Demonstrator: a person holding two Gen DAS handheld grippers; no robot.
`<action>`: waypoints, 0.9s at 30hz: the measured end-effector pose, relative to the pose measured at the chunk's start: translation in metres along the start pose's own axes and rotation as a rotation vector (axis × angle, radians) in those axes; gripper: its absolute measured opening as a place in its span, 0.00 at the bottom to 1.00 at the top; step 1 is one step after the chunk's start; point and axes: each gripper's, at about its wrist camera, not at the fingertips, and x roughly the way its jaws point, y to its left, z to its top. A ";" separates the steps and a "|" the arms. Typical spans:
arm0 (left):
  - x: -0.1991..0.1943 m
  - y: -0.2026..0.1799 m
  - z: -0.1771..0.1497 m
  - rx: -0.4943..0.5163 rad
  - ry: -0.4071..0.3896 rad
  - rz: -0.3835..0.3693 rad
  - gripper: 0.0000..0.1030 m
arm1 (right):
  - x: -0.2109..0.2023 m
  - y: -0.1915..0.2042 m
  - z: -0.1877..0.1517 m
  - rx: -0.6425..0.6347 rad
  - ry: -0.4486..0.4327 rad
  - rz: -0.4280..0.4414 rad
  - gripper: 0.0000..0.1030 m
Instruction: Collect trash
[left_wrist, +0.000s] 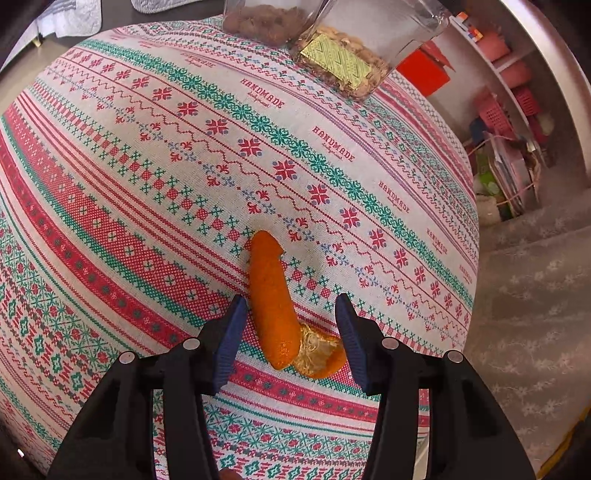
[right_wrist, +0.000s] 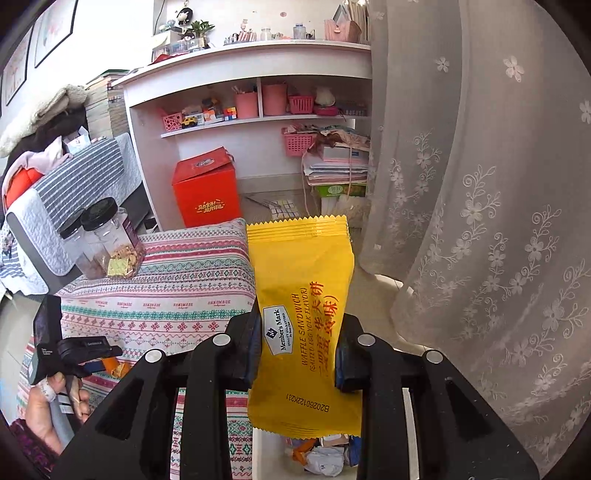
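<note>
My right tongs (right_wrist: 298, 350) are clamped on the yellow wrapper (right_wrist: 301, 317), held upright with its long axis vertical and its crimped end pointing up, directly above the white bin (right_wrist: 267, 456) of scraps beside the table (right_wrist: 177, 280). My left tongs (left_wrist: 291, 339) stand apart astride the orange peel (left_wrist: 271, 295), which lies on the tablecloth with its long axis running away from me, rounded tip pointing toward the snack jars (left_wrist: 332, 55). I judge the slick wrapper could drift past the bin's rim if released off-centre, and the curled peel could roll out sideways if my left tongs close unevenly.
</note>
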 end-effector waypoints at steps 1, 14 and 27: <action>0.001 -0.004 0.000 0.015 -0.012 0.012 0.47 | 0.001 0.001 -0.001 -0.002 0.005 0.001 0.27; -0.013 -0.015 0.004 0.118 -0.069 0.020 0.13 | 0.001 0.002 -0.003 -0.018 0.007 -0.012 0.27; -0.115 -0.119 -0.034 0.364 -0.281 -0.257 0.13 | -0.004 -0.049 -0.010 0.045 0.032 -0.096 0.28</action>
